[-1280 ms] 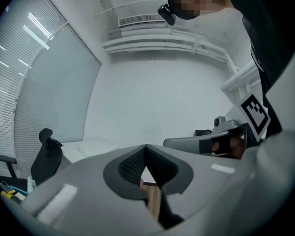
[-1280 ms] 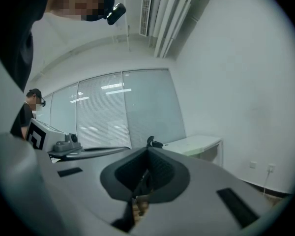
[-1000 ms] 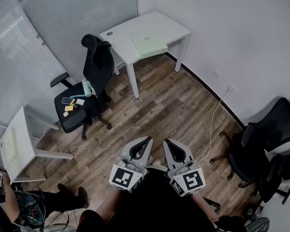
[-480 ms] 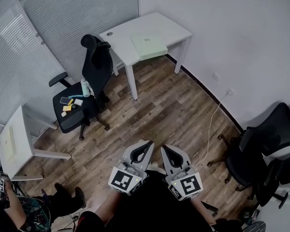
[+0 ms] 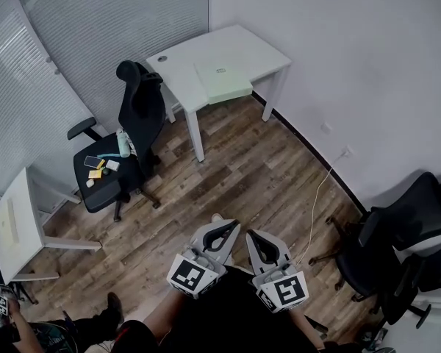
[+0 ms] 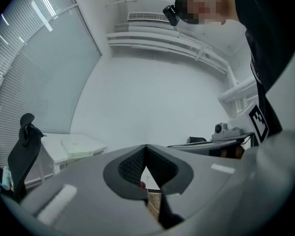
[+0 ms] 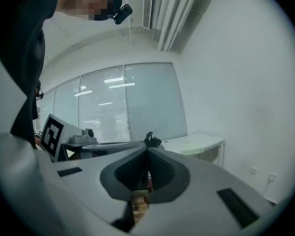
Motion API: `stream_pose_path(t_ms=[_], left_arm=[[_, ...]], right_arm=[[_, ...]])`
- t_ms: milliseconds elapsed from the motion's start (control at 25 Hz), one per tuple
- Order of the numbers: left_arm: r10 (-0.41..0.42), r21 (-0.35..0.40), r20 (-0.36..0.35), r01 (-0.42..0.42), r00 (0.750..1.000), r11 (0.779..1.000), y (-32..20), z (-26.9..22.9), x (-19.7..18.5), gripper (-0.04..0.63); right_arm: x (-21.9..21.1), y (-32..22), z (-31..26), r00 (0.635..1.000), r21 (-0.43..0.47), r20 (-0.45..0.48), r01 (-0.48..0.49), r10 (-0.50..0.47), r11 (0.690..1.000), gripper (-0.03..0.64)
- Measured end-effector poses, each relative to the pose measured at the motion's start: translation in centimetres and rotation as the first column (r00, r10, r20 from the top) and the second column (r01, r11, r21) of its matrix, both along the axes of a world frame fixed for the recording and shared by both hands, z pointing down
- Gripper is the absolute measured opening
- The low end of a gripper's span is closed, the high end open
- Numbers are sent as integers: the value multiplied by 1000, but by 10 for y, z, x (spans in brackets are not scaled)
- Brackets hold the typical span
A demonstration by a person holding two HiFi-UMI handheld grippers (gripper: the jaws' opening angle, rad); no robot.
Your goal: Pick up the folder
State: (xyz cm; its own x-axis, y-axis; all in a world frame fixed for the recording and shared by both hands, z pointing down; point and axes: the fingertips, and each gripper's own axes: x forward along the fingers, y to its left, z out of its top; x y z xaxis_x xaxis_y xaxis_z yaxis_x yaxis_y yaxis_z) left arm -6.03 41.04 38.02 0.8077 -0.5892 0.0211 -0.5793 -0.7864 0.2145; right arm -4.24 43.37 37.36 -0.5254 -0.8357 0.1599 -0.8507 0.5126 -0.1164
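A pale green folder [image 5: 222, 83] lies flat on the white desk [image 5: 239, 44] at the far side of the room. It also shows in the left gripper view as the folder [image 6: 83, 147] and faintly in the right gripper view as the folder [image 7: 194, 150]. My left gripper [image 5: 231, 225] and right gripper [image 5: 251, 234] are side by side low in the head view, over the wooden floor and far from the desk. Both point toward the desk. The left gripper [image 6: 146, 146] is shut and holds nothing. The right gripper [image 7: 148, 150] is likewise shut and holds nothing.
A black office chair [image 5: 136, 112] stands left of the desk, with small items and a bottle on its seat [image 5: 103, 169]. A second white table [image 5: 11, 223] is at the left edge. More black chairs [image 5: 397, 234] crowd the right. A cable [image 5: 316, 201] runs along the floor by the wall.
Both grippers have moved forward together with jaws still shut. In the head view the chair and side table have slid left, and the person at lower left has nearly left the frame.
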Motion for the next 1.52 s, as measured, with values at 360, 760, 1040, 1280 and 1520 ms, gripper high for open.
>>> stream_pose_path(t_ms=[360,760,1040,1280,1520], left_arm=[[18,39,89,-22,996,999,-73,8,31,5],[-32,-65,-1,32,999,997,-153,14,37,5],[-56,-37,-33,54,998,998,-208,8,44,5],[-31,-38,-47,30,998,999,-255,5,50,5],[-53,7,-39,54,998,999,-288,2,44,5]], right_arm=[[21,-74,6,1000,-54,14,25,-24,998,0],[45,-151,12,999,-92,33,17,-14,996,0],[54,-199,9,1000,-98,12,-13,14,995,0],[58,-242,11,999,-100,7,-37,38,994,0],[53,-273,8,1000,-81,2,-28,28,996,0]])
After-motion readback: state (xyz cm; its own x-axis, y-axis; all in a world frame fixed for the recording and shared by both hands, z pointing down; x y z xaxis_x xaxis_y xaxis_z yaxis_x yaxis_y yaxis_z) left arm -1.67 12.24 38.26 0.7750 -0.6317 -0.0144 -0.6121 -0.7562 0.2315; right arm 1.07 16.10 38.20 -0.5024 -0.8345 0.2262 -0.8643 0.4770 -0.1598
